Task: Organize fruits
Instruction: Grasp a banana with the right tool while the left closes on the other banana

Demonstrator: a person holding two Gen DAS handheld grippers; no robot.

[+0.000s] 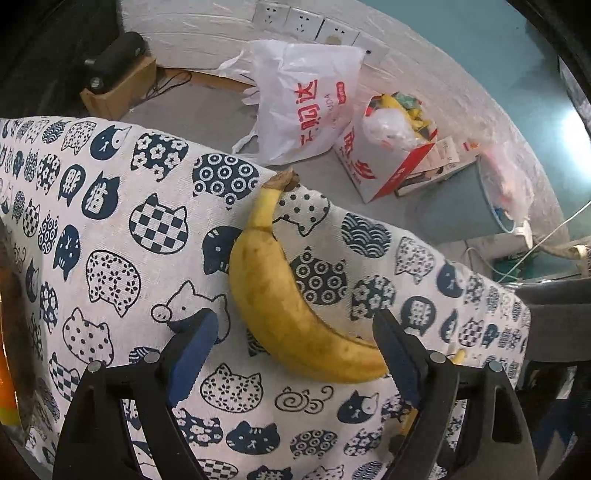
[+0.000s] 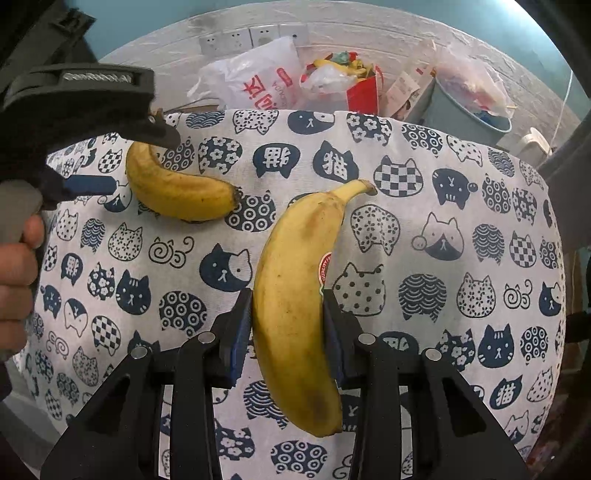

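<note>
Our right gripper (image 2: pixel 287 332) clamps one banana (image 2: pixel 295 302). Our left gripper (image 1: pixel 295 332) gapes wide around another banana (image 1: pixel 284 302), unpressed.

Left gripper (image 1: pixel 295 332) jaws wide open, pointing down at cat-print cloth (image 1: pixel 110 229). Banana (image 1: pixel 280 295) lies on the cloth between the blue pads (image 1: pixel 192 350); right pad looks to be touching or just over its lower end, left pad clear. Stem (image 1: pixel 284 181) sits at the cloth's far edge. Beyond: white bag (image 1: pixel 303 99), red-and-white box (image 1: pixel 384 158), wall sockets (image 1: pixel 303 22).
</note>
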